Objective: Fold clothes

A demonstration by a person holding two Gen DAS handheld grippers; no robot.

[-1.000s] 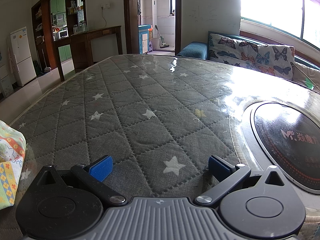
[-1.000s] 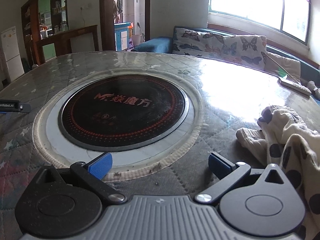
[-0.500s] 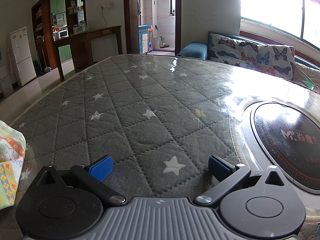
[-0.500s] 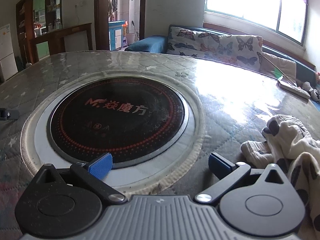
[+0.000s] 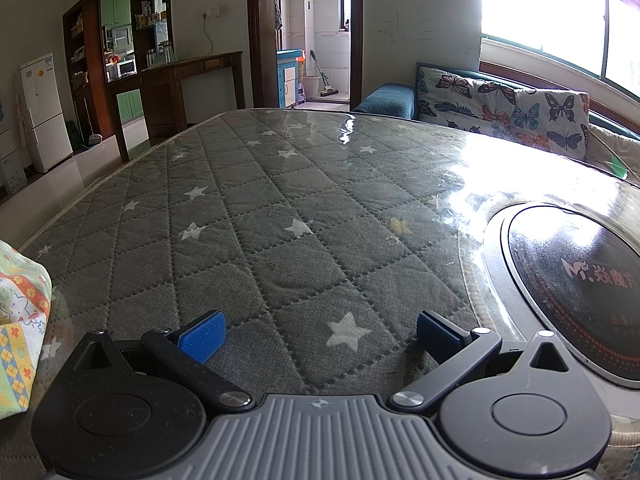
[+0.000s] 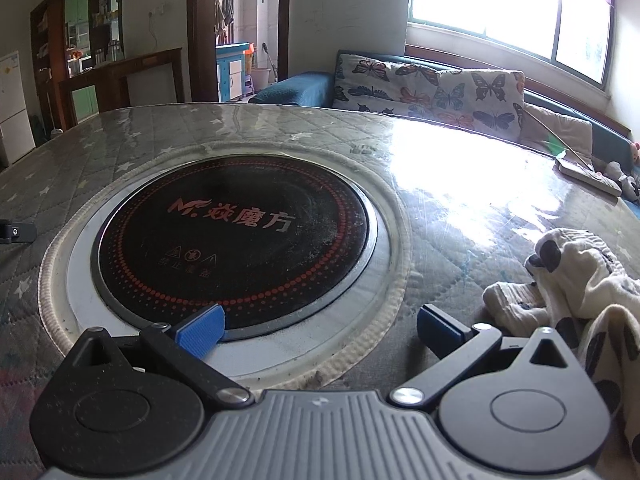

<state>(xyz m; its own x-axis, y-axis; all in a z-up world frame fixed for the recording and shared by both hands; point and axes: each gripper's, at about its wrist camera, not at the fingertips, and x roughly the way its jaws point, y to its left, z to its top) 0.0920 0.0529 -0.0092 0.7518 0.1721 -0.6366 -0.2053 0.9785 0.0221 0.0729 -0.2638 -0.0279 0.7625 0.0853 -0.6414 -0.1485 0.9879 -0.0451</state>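
Note:
A crumpled cream garment with dark dots [image 6: 580,296] lies on the table at the right edge of the right wrist view, just right of my right gripper [image 6: 320,326], which is open and empty over the rim of the round black cooktop [image 6: 232,240]. In the left wrist view a colourful patterned cloth [image 5: 20,320] lies at the far left edge. My left gripper [image 5: 320,330] stands open and empty over the grey star-quilted table cover [image 5: 260,216], apart from that cloth.
The round table carries a glossy clear sheet over the quilt, with the cooktop [image 5: 576,280] set into its middle. A butterfly-print sofa [image 6: 432,88] runs behind under the window. A flat remote-like item [image 6: 588,174] lies near the far right edge. The left gripper's finger [image 6: 16,232] pokes in at left.
The right gripper has swung: first rightward, then back a little left, so the cooktop and the dotted garment shifted in its view. The left gripper has stayed still.

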